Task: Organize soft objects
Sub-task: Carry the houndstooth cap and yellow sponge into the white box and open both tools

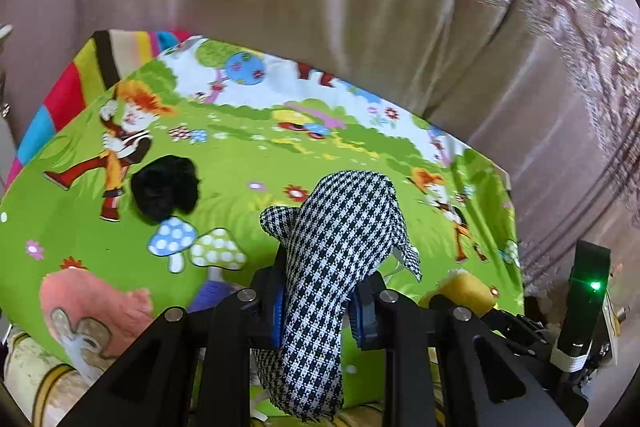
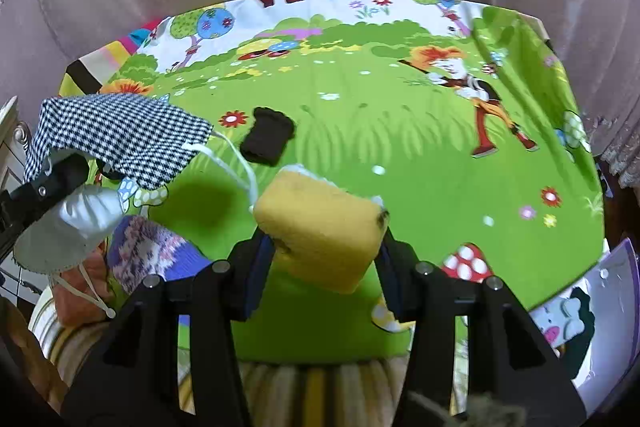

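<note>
A: So, any brand, label or writing you can read?

B: None that I can make out. The green cartoon cloth (image 2: 360,155) carries only pictures: mushrooms, flowers, red-haired figures. A card at the right edge of the right wrist view is too blurred to read.

A: What is the left gripper (image 1: 320,311) doing?

B: Its 2 jaws are clamped on the houndstooth mask (image 1: 340,227), black-and-white checked fabric. The blue pads press into it from both sides near the middle of its length.

A: Which way does the mask run?

B: Its long axis follows the line of the fingers: one end rises ahead of the jaws and away from the camera, the other hangs down behind them. In the right wrist view the same mask (image 2: 116,135) shows a pale lining below and white ear loops trailing from its end.

A: And the right gripper (image 2: 324,251)?

B: Closed on the yellow sponge (image 2: 320,227), a block gripped by its 2 side faces. It sits tilted between the jaws, its far upper edge ahead of the fingertips, a dark mark on its right corner.

A: Anything else on the cloth?

B: A black fuzzy piece (image 2: 268,139) lies well ahead of the right jaws, left of their line. A purple knitted item (image 2: 148,251) lies just left of the right gripper's left finger.
</note>
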